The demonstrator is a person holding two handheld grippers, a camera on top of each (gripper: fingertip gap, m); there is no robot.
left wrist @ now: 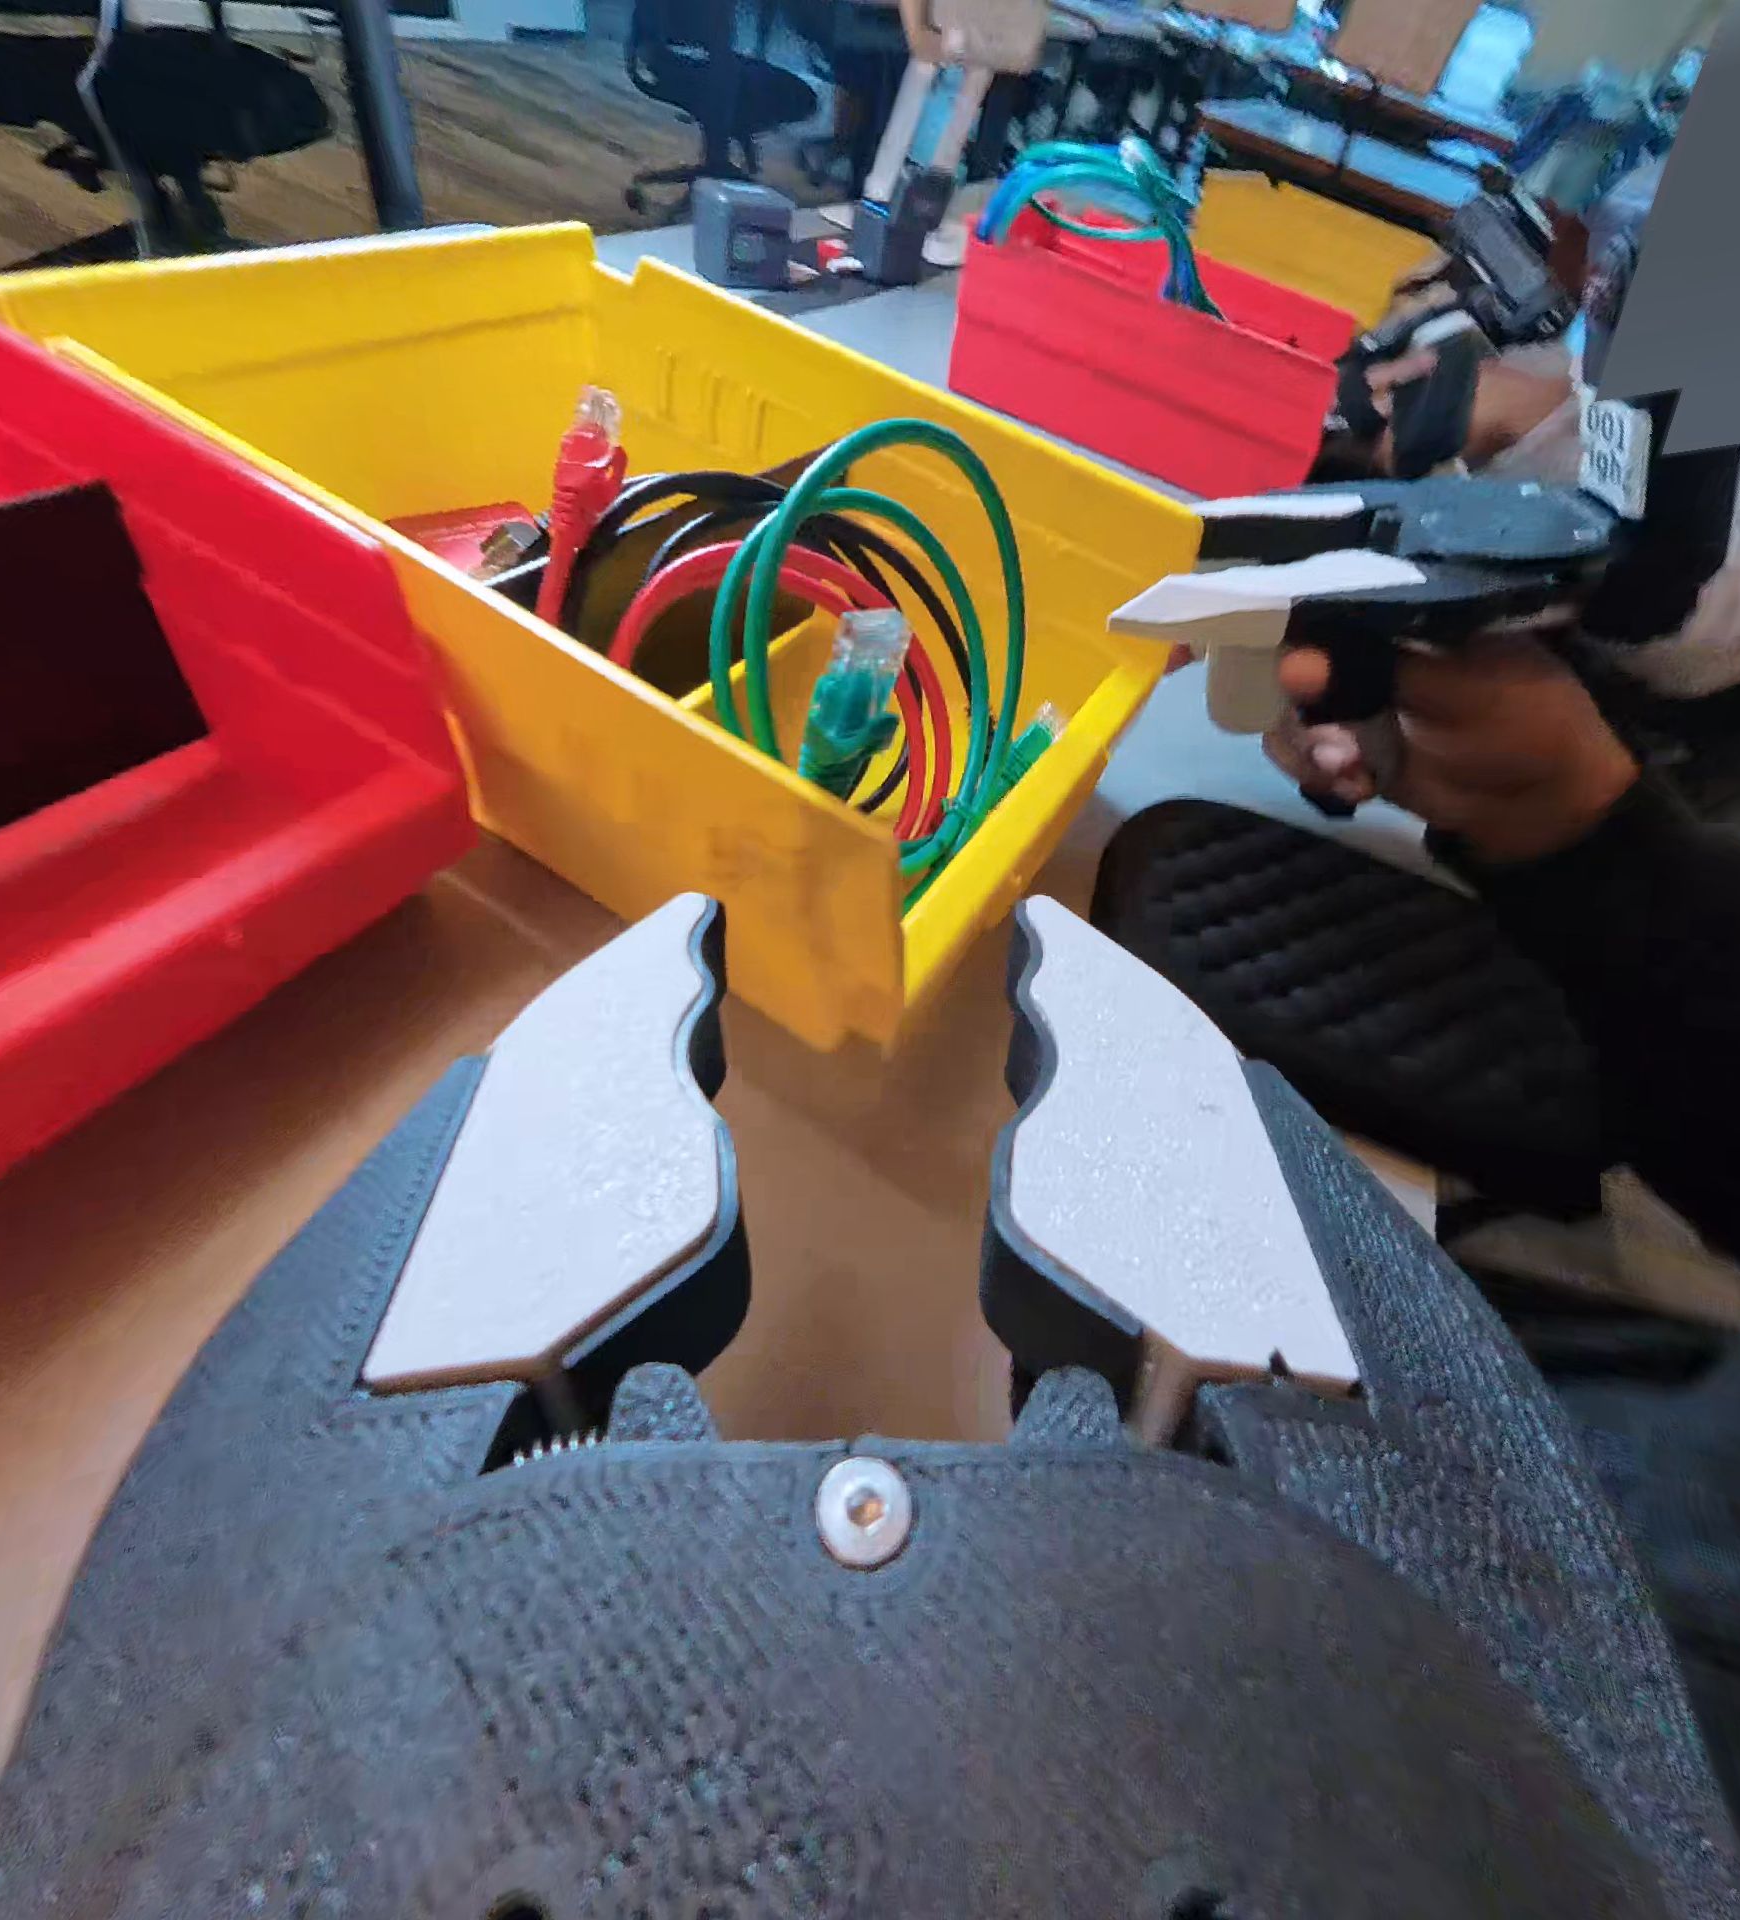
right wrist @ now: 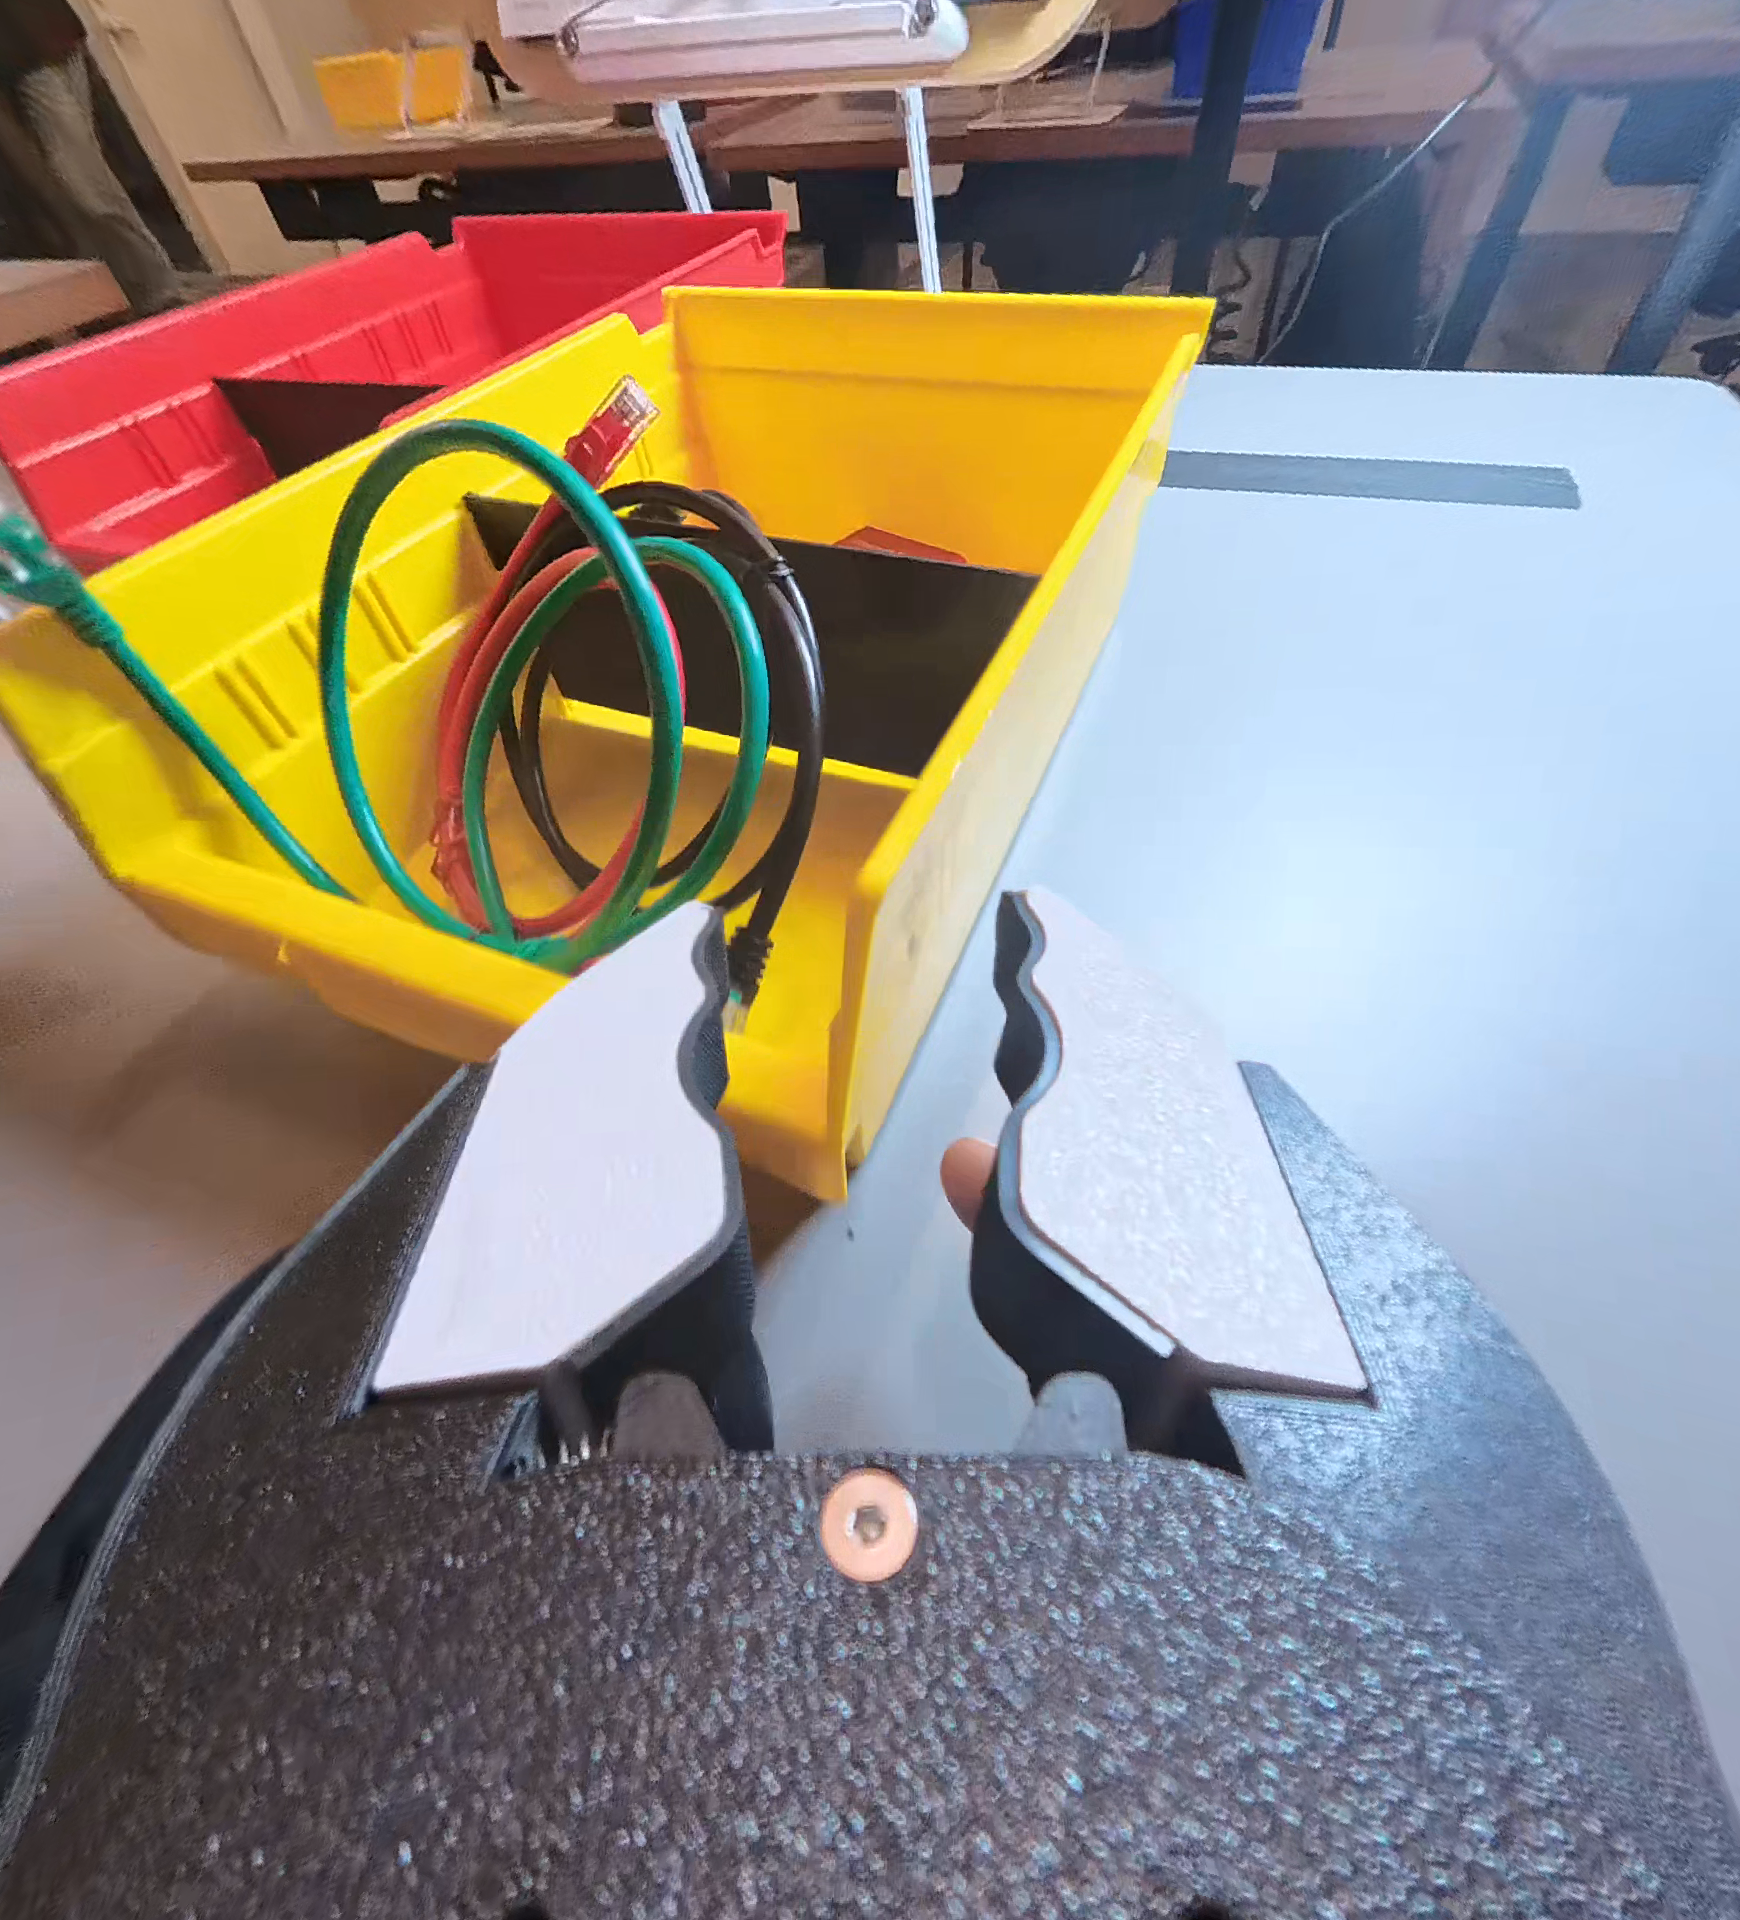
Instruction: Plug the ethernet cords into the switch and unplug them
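Both claws are wide open with nothing in them. The left gripper (left wrist: 866, 914) hangs low over the tan tabletop (left wrist: 170, 1195), just short of the near corner of the yellow plastic bin (left wrist: 637, 748). The right gripper (right wrist: 855, 914) is at the bin's other side, fingers spread over its front lip.

Looks like step one, fishing a cord out. I'd go for a plug end, not the loop: pinch the boot just behind the clear connector so the latch tab stays free, then lift slowly, since the coils are tangled and would drag each other out.

The front compartment has a green ethernet cord (left wrist: 876, 499) in loops, one plug sticking up, plus a red ethernet cord (left wrist: 585, 468) and a black ethernet cord (right wrist: 804, 665) wound through it. Behind the black divider panel (right wrist: 897, 644) sits a red boxy thing (left wrist: 455, 525). It might be the switch, can't tell.

Beside that is a big red plastic bin (left wrist: 222, 883), contents hidden. Farther off, another red bin (left wrist: 1105, 332) holds more cords
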